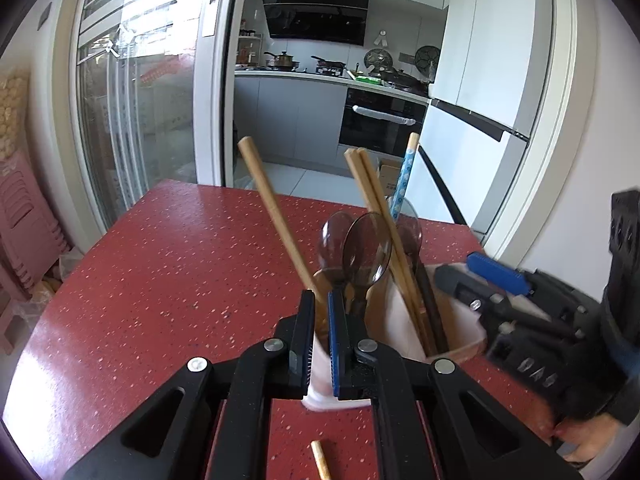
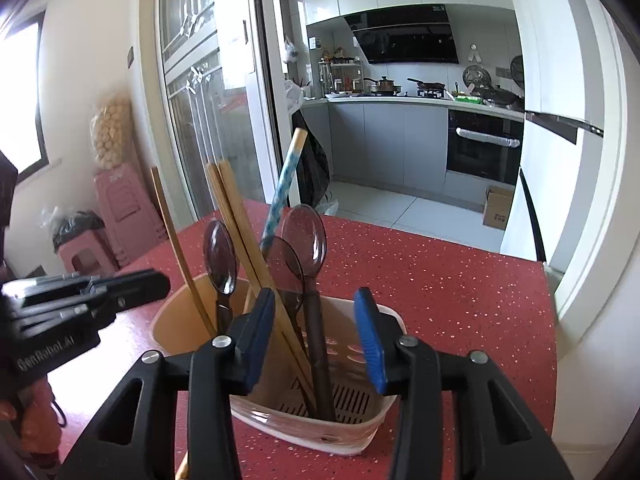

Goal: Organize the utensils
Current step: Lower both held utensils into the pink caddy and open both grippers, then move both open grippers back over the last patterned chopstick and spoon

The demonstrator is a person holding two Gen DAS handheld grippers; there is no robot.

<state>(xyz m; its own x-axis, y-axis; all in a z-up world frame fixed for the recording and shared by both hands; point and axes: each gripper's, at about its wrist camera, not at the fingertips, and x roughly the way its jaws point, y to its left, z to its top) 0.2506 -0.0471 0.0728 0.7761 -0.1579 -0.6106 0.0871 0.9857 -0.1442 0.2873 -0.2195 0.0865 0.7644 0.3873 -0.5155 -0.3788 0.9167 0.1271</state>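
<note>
1. Left wrist view alone shows a loose wooden chopstick (image 1: pixel 320 460) lying on the red worktop (image 1: pixel 160 280) at the bottom centre of the frame, between the arms of my left hand-held gripper (image 1: pixel 320 312).
2. That view also shows my left hand-held gripper closed on a single wooden chopstick (image 1: pixel 276 216), which slants up toward the upper left from the holder's near rim.
3. Right wrist view looks down into the utensil holder (image 2: pixel 280 424) at lower centre and shows its slotted floor, which the left view does not reveal.
4. My right hand-held gripper (image 2: pixel 316 340) stands open, its blue pads apart over the holder's near compartment and pressing on nothing.
5. Inside the holder stand three translucent brown spoons (image 2: pixel 304 236), a pair of wooden chopsticks (image 2: pixel 236 224), a blue patterned chopstick (image 2: pixel 284 188) and a dark handle (image 2: pixel 320 360).
6. The holder sits on the worktop, the left hand-held gripper reaching to it from the left of the right wrist frame.
</note>
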